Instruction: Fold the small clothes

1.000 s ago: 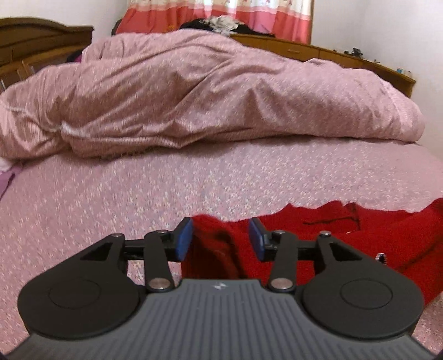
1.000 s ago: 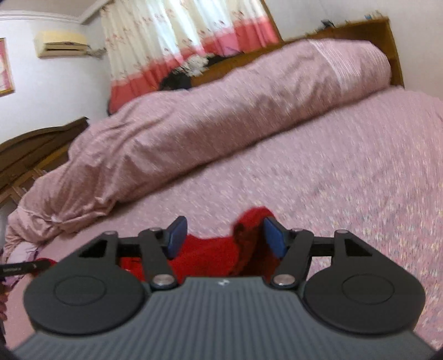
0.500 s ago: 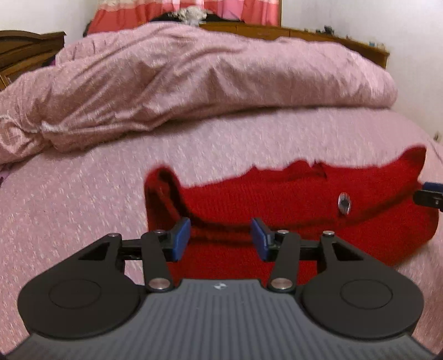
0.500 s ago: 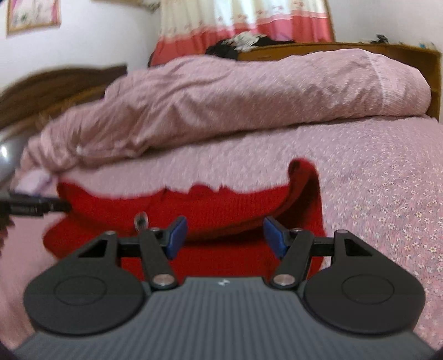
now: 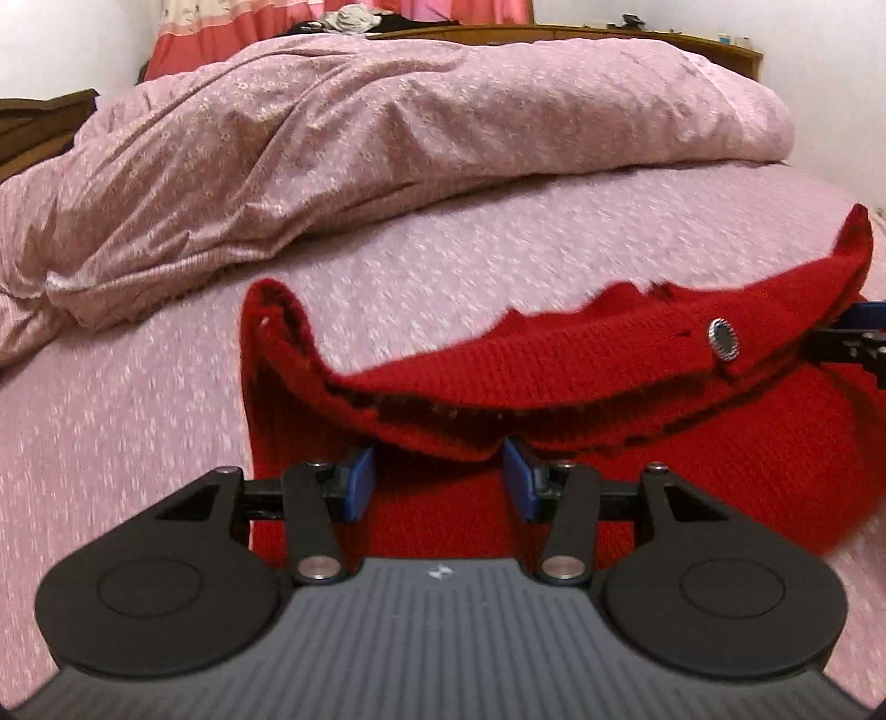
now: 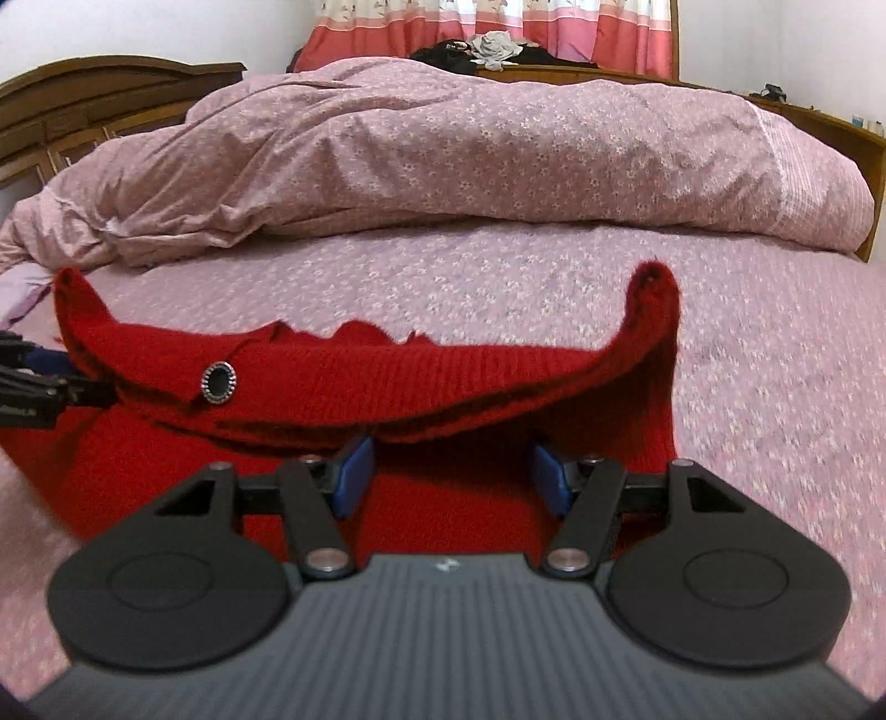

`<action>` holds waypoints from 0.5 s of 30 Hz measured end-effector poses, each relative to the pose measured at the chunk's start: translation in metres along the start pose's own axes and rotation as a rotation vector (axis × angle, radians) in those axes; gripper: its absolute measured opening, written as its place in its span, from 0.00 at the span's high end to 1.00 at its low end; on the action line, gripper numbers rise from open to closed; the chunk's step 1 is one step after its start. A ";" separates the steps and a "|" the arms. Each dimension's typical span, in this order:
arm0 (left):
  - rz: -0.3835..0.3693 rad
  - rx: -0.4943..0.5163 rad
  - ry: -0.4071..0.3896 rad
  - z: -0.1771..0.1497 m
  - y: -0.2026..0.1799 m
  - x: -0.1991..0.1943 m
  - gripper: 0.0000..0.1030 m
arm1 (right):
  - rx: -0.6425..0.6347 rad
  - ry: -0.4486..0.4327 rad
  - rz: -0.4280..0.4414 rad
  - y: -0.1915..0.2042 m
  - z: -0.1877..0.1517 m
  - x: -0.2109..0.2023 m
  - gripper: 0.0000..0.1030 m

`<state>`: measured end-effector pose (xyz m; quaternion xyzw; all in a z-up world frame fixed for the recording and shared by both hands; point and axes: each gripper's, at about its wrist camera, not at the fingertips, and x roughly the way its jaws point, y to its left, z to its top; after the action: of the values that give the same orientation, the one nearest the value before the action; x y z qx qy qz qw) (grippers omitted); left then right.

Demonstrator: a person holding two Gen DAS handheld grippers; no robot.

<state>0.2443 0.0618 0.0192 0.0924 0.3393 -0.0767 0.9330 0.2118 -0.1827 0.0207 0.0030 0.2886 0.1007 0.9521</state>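
Note:
A red knit garment (image 5: 609,382) with a dark round button (image 5: 723,335) hangs stretched between my two grippers above the pink bed. My left gripper (image 5: 437,479) has its blue pads (image 5: 357,487) set apart, with the garment's left part draped over and between them. My right gripper (image 6: 451,476) stands the same way at the garment's right part (image 6: 443,382). The button also shows in the right wrist view (image 6: 219,381). Each gripper's tip shows at the edge of the other's view (image 5: 853,343) (image 6: 33,387). Where the cloth is pinched is hidden.
The pink flowered bedsheet (image 5: 138,399) lies below. A bunched pink duvet (image 5: 387,133) lies across the back of the bed. A wooden headboard (image 6: 111,99) is at the left, a wooden shelf (image 6: 830,122) behind, and pink curtains (image 6: 498,27) beyond.
Both grippers have lifted and spread the red garment, so it now hangs wide between them with its top edge raised. The finger gaps look the same.

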 end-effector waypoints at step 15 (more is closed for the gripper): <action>0.067 -0.121 0.035 0.027 0.027 0.059 0.47 | 0.027 0.057 -0.046 -0.005 0.017 0.052 0.40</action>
<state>0.3113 0.0775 0.0043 0.0485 0.3563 -0.0232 0.9328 0.2645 -0.1771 0.0061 0.0067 0.3168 0.0750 0.9455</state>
